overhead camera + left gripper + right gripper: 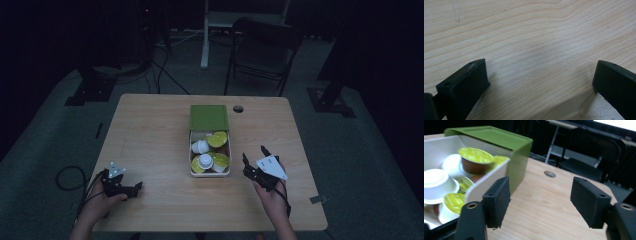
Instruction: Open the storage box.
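Two grippers, both empty: your right gripper point(255, 154) stands with jaws spread wide just right of the white box point(191, 150) of coffee capsules point(204, 161) at mid-table, while your left gripper point(136, 188), jaws likewise apart, rests on the table point(150, 135) well left of it

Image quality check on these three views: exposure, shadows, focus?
High view: dim and underexposed, the room behind the table near black. Left gripper view: brightly lit, wood grain sharp, soft shadows under the jaws. Right gripper view: the box and its yellow-lidded cups look soft, and the chair behind is dark and murky.
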Available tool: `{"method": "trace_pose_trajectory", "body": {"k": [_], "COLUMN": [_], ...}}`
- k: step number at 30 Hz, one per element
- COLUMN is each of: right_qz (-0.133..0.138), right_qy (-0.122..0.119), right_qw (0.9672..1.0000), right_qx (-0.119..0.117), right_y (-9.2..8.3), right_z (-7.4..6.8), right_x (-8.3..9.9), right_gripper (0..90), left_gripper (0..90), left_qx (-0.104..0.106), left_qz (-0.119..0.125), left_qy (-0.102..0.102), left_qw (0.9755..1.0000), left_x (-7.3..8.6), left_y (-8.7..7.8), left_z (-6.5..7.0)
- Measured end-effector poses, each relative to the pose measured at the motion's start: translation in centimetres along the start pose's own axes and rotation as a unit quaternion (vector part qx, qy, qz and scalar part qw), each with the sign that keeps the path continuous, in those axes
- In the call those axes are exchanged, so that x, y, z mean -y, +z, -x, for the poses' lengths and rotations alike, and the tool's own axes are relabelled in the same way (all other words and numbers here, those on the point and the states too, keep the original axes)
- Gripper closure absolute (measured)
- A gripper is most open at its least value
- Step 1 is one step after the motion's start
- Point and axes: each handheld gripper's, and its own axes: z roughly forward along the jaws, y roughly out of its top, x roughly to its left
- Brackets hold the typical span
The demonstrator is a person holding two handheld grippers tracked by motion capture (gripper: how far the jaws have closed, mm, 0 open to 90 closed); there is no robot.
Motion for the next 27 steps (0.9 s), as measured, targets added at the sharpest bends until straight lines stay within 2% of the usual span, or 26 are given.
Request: {"method": "trace_pose_trajectory", "body": {"k": [8, 14, 15, 21, 25, 27], "right_qz": [-0.022, -0.041, -0.050, -0.067, -0.090, -0.105], "right_qy": [0.012, 0.026, 0.031, 0.046, 0.047, 0.058], "right_qw": [0.9996, 0.9987, 0.9981, 0.9964, 0.9943, 0.9923], "right_qx": [0.017, 0.018, 0.019, 0.026, 0.030, 0.031], "right_y": [0.1, 0.2, 0.3, 0.6, 0.7, 0.8], "right_z": [1.3, 2.2, 2.5, 3.3, 3.9, 4.1], "right_x": [1.4, 2.4, 2.9, 3.9, 4.5, 4.8], "right_gripper": [29.9, 27.1, 26.2, 23.4, 19.7, 19.2], "left_gripper": [0.3, 0.3, 0.3, 0.3, 0.3, 0.3], "left_qx": [0.000, 0.000, 0.000, 0.000, 0.000, 0.000], "left_qz": [0.000, 0.000, 0.000, 0.000, 0.000, 0.000], "left_qy": [0.000, 0.000, 0.000, 0.000, 0.000, 0.000], "left_qw": [1.0000, 1.0000, 1.0000, 1.0000, 1.0000, 1.0000], "left_x": [0.0, 0.0, 0.0, 0.0, 0.0, 0.0], "left_y": [0.0, 0.0, 0.0, 0.0, 0.0, 0.0], "left_z": [0.0, 0.0, 0.0, 0.0, 0.0, 0.0]}}
